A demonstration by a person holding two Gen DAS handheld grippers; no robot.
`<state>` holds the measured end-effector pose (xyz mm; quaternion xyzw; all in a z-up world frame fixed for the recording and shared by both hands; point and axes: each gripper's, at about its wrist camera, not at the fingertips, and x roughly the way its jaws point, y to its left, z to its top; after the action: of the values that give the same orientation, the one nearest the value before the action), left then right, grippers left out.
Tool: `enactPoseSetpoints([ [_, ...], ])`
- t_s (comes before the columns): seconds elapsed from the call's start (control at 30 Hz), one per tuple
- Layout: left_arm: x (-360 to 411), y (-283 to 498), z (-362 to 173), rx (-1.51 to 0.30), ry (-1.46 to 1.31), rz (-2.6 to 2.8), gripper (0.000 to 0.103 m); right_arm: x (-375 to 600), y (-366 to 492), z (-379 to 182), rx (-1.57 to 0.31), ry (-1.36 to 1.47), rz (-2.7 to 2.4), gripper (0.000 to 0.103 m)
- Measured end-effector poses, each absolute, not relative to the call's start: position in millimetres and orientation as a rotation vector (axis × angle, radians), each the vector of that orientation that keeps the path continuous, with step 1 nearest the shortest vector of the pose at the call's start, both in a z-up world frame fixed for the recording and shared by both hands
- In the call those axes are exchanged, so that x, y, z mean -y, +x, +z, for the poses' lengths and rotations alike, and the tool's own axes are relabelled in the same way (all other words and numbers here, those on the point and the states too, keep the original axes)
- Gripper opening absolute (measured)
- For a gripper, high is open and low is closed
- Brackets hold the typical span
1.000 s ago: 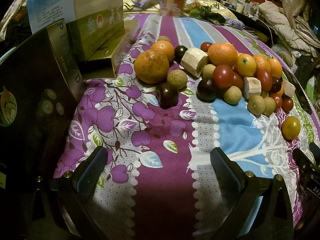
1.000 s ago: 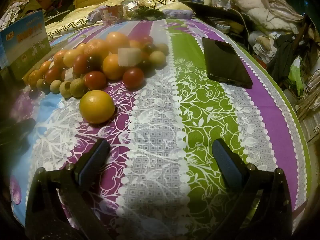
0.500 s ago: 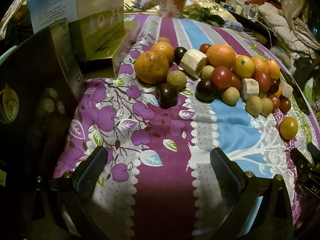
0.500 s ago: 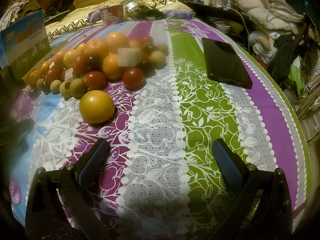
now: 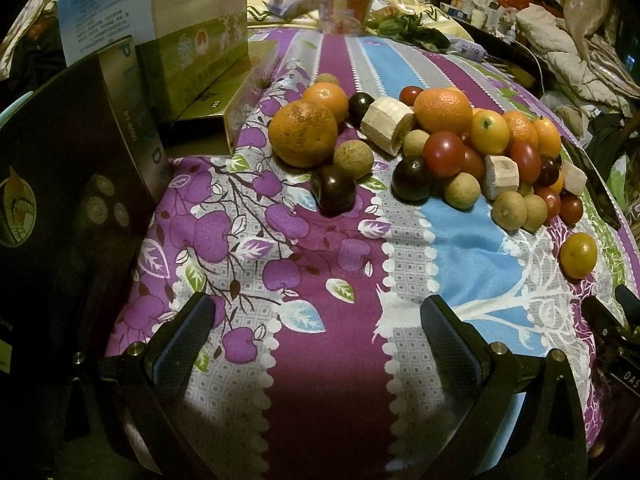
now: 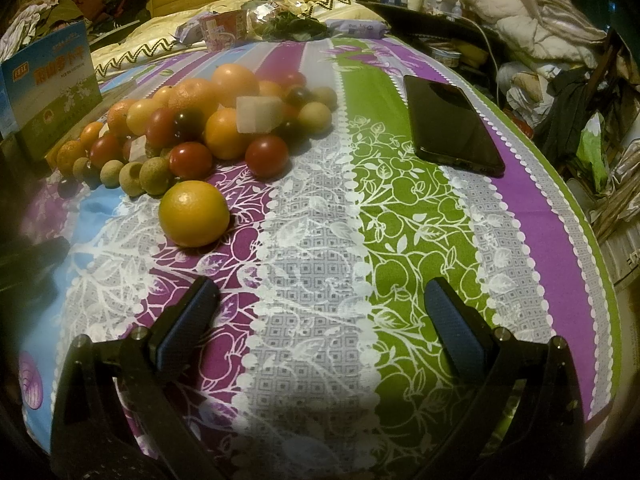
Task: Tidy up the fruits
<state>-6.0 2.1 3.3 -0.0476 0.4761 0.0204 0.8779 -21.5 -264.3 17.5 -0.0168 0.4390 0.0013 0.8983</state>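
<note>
A pile of mixed fruit lies on the patterned tablecloth [image 5: 328,280]: a big orange [image 5: 302,133], another orange [image 5: 443,111], red tomatoes [image 5: 444,153], dark plums [image 5: 333,189], brown longans [image 5: 353,159] and pale cut pieces [image 5: 386,124]. One small orange [image 6: 194,213] lies apart from the pile, also in the left wrist view [image 5: 578,255]. My left gripper [image 5: 316,324] is open and empty, well short of the pile. My right gripper [image 6: 322,308] is open and empty, to the right of the lone orange.
A black phone [image 6: 452,125] lies on the cloth at the right. A dark box [image 5: 76,168] and green-blue cartons [image 5: 188,40] stand at the left. Bedding, a cup [image 6: 224,30] and clutter lie beyond the table's far and right edges.
The left wrist view has shifted slightly, so the fruit pile sits a little lower and to the left. The right gripper has not moved. Both stay open.
</note>
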Motion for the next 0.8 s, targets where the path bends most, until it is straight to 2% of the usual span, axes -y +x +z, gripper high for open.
enactPoseSetpoints([
  [0.13, -2.0, -3.6, 6.7, -1.001, -0.107, 0.03, 0.102, 264.3, -21.6, 17.6, -0.909, -0.035, 0.003, 0.103],
  [0.2, 1.6, -0.2, 13.5, -0.988, -0.105, -0.029, 0.096, 264.3, -21.6, 17.6, -0.908, -0.034, 0.003, 0.103],
  [0.23, 2.6, 1.9, 16.7, -0.978, -0.109, -0.067, 0.086, 264.4, -21.8, 17.6, -0.909, -0.035, 0.002, 0.103],
  [0.3, 4.6, 10.4, 18.5, -0.984, -0.125, -0.122, 0.075, 264.6, -21.8, 17.6, -0.908, -0.034, 0.003, 0.103],
  [0.33, 6.8, 16.4, 18.1, -0.995, -0.123, -0.137, 0.065, 264.6, -21.7, 17.6, -0.909, -0.034, 0.003, 0.103],
  [0.37, 9.5, 22.7, 18.5, -0.997, -0.117, -0.154, 0.06, 264.5, -21.9, 17.6, -0.908, -0.035, 0.003, 0.103],
  [0.8, 29.1, 76.1, 16.8, -0.974, -0.116, -0.243, 0.056, 264.5, -22.0, 17.7, -0.908, -0.034, 0.003, 0.103],
])
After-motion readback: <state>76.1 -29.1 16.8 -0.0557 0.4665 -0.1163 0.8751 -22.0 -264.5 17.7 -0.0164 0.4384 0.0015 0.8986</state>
